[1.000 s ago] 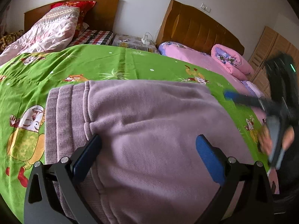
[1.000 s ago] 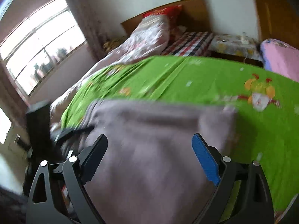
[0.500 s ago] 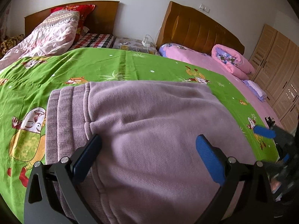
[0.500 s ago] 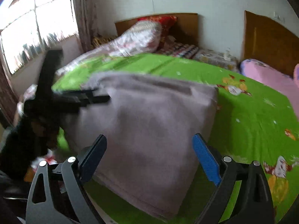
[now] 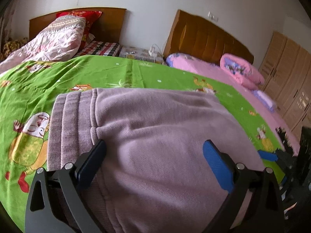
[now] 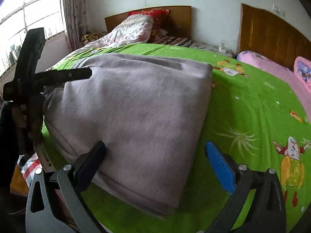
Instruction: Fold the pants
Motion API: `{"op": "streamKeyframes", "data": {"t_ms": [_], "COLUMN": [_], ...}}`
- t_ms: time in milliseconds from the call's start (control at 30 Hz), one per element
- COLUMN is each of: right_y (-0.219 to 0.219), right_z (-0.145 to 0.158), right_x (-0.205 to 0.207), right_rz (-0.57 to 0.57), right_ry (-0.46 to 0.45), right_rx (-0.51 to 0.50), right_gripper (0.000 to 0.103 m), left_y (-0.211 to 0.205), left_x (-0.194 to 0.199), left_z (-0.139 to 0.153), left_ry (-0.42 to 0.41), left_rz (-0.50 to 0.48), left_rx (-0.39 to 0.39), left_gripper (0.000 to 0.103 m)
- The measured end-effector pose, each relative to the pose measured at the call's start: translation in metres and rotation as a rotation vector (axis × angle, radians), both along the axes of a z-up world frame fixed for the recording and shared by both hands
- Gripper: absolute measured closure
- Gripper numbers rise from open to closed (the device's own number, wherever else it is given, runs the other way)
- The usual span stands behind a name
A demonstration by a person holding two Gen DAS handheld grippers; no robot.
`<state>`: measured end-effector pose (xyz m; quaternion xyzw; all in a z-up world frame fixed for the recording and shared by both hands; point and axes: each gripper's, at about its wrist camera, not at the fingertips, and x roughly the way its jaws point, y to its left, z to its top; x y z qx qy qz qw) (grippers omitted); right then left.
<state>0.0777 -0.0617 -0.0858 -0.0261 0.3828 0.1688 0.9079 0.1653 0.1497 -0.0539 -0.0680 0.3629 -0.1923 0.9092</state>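
Note:
The mauve pants (image 5: 165,112) lie folded into a thick rectangle on the green cartoon sheet (image 5: 136,73), ribbed waistband (image 5: 70,120) at the left. My left gripper (image 5: 155,144) hovers open over them near the waistband, with cloth below its fingers and none pinched. From the right wrist the pants (image 6: 140,97) fill the middle. My right gripper (image 6: 155,145) stands over their near right corner, jaws opening wide and pads off the cloth. The left gripper's dark finger (image 6: 64,75) reaches over the pants' far left side, with a hand (image 6: 35,116) below it.
A pink-covered bed (image 5: 213,71) with a rolled pink quilt (image 5: 243,69) lies to the right, and wooden wardrobes (image 5: 287,73) stand behind it. A patterned quilt (image 5: 58,36) and red pillow sit at the far headboard. A window (image 6: 29,19) is at the left.
My right gripper has swung round and down to the pants' near right corner, sinking toward the lower right edge of the left wrist view. The left gripper has barely moved.

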Motion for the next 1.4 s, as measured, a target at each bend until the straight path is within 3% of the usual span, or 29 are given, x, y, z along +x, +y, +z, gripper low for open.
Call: {"op": "streamKeyframes", "data": {"t_ms": [267,367,400,467,567,633,700,800,867,1033,1200,1300,1400], "right_y": [-0.014,-0.026,-0.04,-0.058,-0.082,-0.089,-0.088,-0.073,-0.063,-0.022,-0.004,-0.007,-0.009], "right_z": [-0.001,-0.003,-0.003,0.001,0.026,0.05,0.069,0.09,0.093,0.073,0.056,0.054,0.05], "right_x": [0.0,-0.003,-0.005,-0.014,-0.039,-0.059,-0.073,-0.084,-0.089,-0.086,-0.089,-0.091,-0.091], "right_rz": [-0.016,-0.038,-0.07,-0.142,-0.278,-0.308,-0.305,-0.285,-0.26,-0.201,-0.167,-0.179,-0.189], "right_ry": [0.037,0.075,0.108,0.121,0.008,-0.104,-0.2,-0.287,-0.305,-0.258,-0.238,-0.235,-0.222], "right_rx": [0.048,0.085,0.134,0.173,0.12,0.13,0.155,0.183,0.203,0.091,0.021,0.015,0.026], "right_gripper": [0.005,0.005,0.005,0.005,0.005,0.005,0.005,0.005,0.005,0.005,0.005,0.005,0.005], "left_y": [-0.004,-0.005,-0.006,-0.007,-0.01,-0.015,-0.019,-0.024,-0.03,-0.05,-0.067,-0.068,-0.065], "left_x": [0.002,-0.011,-0.025,-0.058,-0.112,-0.135,-0.15,-0.158,-0.163,-0.164,-0.153,-0.151,-0.155], "left_z": [0.001,0.011,0.02,0.042,0.082,0.1,0.114,0.123,0.119,0.092,0.054,0.036,0.029], "left_ry": [-0.008,-0.03,-0.07,-0.205,-0.41,-0.49,-0.52,-0.498,-0.477,-0.39,-0.222,-0.145,-0.129], "left_rz": [0.034,0.142,0.25,0.352,0.493,0.532,0.495,0.463,0.504,0.489,0.428,0.42,0.427], "left_rx": [0.025,0.092,0.18,0.261,0.335,0.341,0.279,0.155,0.136,0.182,0.247,0.274,0.274], "left_gripper": [0.005,0.006,0.006,0.002,0.002,0.002,0.001,0.001,0.001,0.001,0.001,0.002,0.002]}}
